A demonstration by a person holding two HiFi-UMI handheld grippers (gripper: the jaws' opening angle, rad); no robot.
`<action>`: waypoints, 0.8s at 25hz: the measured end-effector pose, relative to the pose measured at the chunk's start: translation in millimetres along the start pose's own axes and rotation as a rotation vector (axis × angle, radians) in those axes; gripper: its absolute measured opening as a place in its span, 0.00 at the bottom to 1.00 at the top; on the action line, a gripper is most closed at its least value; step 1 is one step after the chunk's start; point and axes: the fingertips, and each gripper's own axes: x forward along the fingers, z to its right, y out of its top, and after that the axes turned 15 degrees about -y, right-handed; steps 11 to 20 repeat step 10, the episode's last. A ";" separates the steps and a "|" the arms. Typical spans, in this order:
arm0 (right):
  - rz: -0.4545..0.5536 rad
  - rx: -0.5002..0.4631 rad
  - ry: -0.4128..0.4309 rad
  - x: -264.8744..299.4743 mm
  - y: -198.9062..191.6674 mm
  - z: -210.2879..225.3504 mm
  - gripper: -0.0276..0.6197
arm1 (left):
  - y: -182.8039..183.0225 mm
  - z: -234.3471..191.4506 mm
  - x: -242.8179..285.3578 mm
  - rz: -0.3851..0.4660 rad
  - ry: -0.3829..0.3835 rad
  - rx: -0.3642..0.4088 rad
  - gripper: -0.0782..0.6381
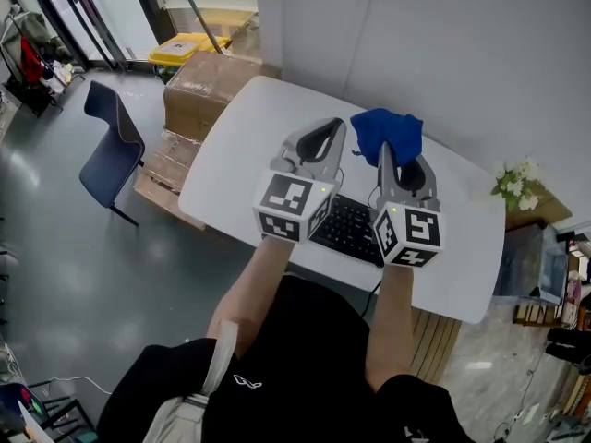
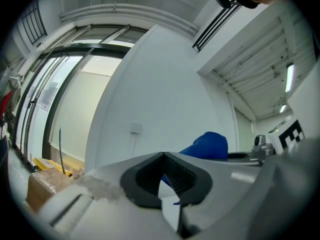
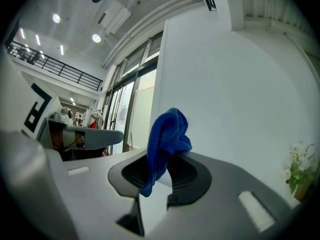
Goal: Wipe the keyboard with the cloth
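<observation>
A black keyboard point(image 1: 349, 229) lies near the front edge of the white table point(image 1: 235, 150), mostly hidden under both grippers. My right gripper point(image 1: 386, 151) is raised above the table and shut on a blue cloth point(image 1: 388, 133). In the right gripper view the cloth point(image 3: 165, 136) bunches up and hangs between the closed jaws. My left gripper point(image 1: 319, 140) is held up beside it, shut, with nothing between its jaws. The left gripper view looks up at the wall and shows the cloth point(image 2: 207, 145) just to the right, and no keyboard.
Cardboard boxes point(image 1: 208, 86) stand against the table's far left end, with a yellow bin point(image 1: 185, 49) behind them. A blue chair point(image 1: 113, 146) is on the floor to the left. White flowers point(image 1: 515, 185) and a shelf point(image 1: 545, 275) sit at the right. A white wall runs behind the table.
</observation>
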 end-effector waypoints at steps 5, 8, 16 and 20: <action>-0.010 -0.014 -0.039 9.2 -3.7 -2.1 0.17 | -2.6 -14.1 -1.1 0.005 -0.001 -0.012 0.10; -0.005 -0.012 -0.049 14.9 -3.7 -3.9 0.17 | -4.7 -21.9 -0.3 0.004 -0.003 -0.011 0.10; -0.003 -0.010 -0.055 18.2 -4.2 -5.8 0.17 | -6.2 -26.2 0.0 0.001 -0.007 -0.011 0.10; -0.003 -0.010 -0.055 18.2 -4.2 -5.8 0.17 | -6.2 -26.2 0.0 0.001 -0.007 -0.011 0.10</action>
